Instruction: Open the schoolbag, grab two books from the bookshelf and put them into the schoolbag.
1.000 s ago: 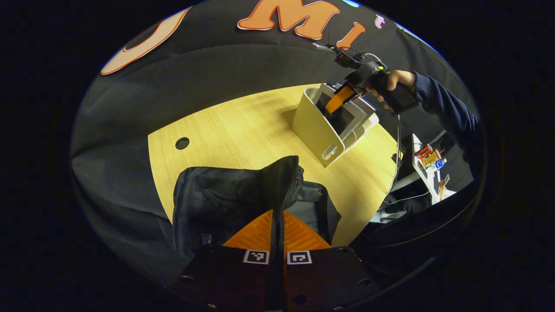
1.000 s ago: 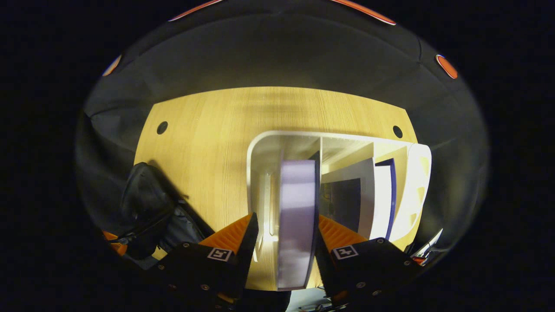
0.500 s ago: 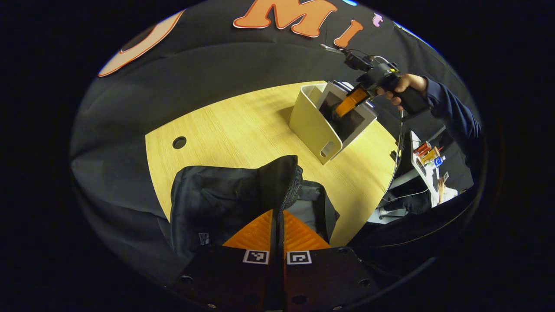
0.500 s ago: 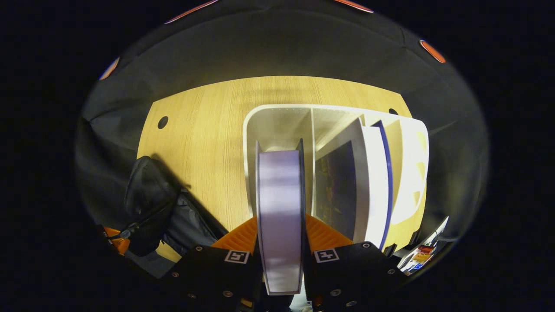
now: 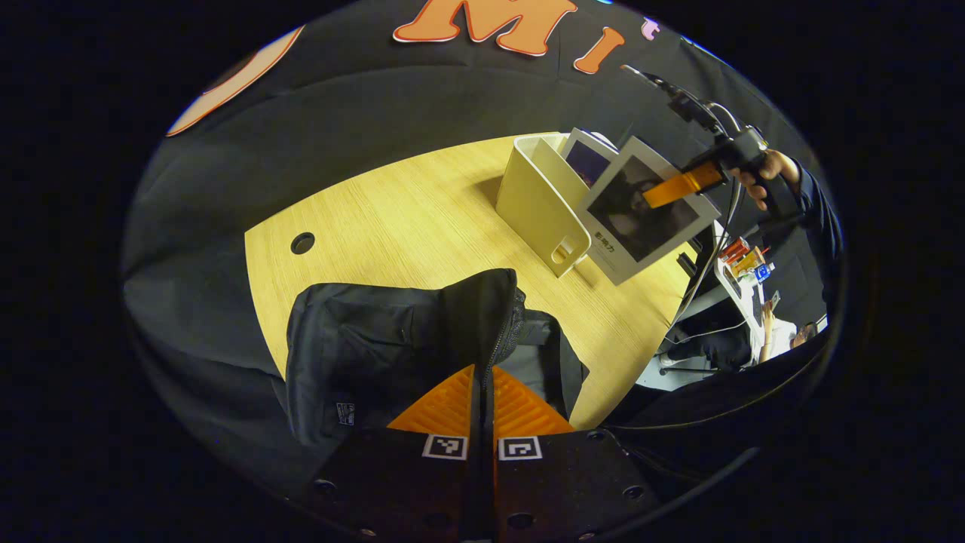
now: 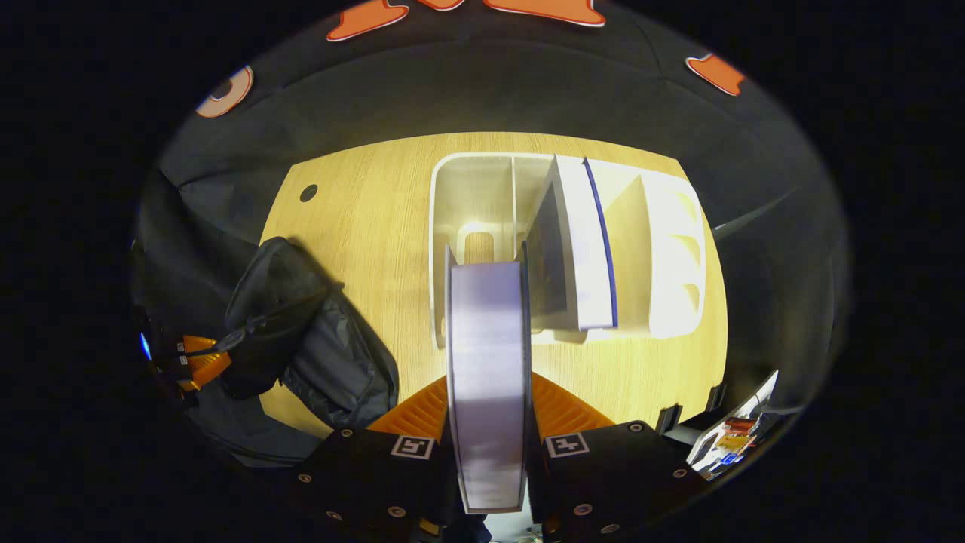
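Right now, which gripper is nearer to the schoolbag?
Left. The left gripper is clamped on the schoolbag at its zipper edge; the right gripper is across the table, holding a book lifted beside the bookshelf.

Left gripper view low over schoolbag (image 5: 392, 354), right gripper view above bookshelf (image 6: 467, 196), both sharing table (image 5: 407, 226)

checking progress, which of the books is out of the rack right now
The book with the dark picture cover, clamped in the right claw above the table. The other book, blue-edged, stands in the rack.
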Motion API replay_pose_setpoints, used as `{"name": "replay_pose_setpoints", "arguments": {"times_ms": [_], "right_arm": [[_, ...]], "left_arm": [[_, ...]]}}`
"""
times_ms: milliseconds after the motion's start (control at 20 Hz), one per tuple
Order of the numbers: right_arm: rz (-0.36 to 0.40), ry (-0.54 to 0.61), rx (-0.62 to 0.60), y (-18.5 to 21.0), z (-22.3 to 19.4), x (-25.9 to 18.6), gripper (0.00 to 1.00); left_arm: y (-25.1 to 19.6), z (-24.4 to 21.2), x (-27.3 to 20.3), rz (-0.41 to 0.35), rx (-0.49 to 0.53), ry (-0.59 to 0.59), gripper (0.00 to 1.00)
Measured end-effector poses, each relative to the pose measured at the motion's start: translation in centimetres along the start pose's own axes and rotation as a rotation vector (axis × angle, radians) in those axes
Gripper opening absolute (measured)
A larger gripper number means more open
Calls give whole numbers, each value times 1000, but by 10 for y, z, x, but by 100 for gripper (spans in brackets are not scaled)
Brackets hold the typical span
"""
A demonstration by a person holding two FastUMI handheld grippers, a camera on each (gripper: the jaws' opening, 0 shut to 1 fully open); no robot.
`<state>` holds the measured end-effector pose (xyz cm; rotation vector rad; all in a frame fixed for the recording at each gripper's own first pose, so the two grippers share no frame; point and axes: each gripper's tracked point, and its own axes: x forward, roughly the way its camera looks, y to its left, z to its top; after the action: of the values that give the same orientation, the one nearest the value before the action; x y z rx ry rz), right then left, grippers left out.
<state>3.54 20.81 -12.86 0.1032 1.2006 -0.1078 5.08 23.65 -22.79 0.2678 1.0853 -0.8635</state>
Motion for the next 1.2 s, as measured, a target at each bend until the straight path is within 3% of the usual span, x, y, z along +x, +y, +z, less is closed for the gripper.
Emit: {"name": "replay_pose_setpoints", "arguments": {"times_ms": [500, 800, 1100, 1200], "right_arm": [[106, -21, 87, 7, -75, -25, 39], [249, -63, 185, 35, -98, -36, 38], [472, -95, 319, 85, -101, -34, 37], [515, -104, 350, 99, -101, -26, 37]], "left_arm": [[-17, -4, 12, 3, 10, 17, 1], [-17, 0, 7, 22, 4, 9, 1], [-23, 6, 3, 29, 2, -5, 1], [-26, 8, 2, 31, 7, -8, 1]]}}
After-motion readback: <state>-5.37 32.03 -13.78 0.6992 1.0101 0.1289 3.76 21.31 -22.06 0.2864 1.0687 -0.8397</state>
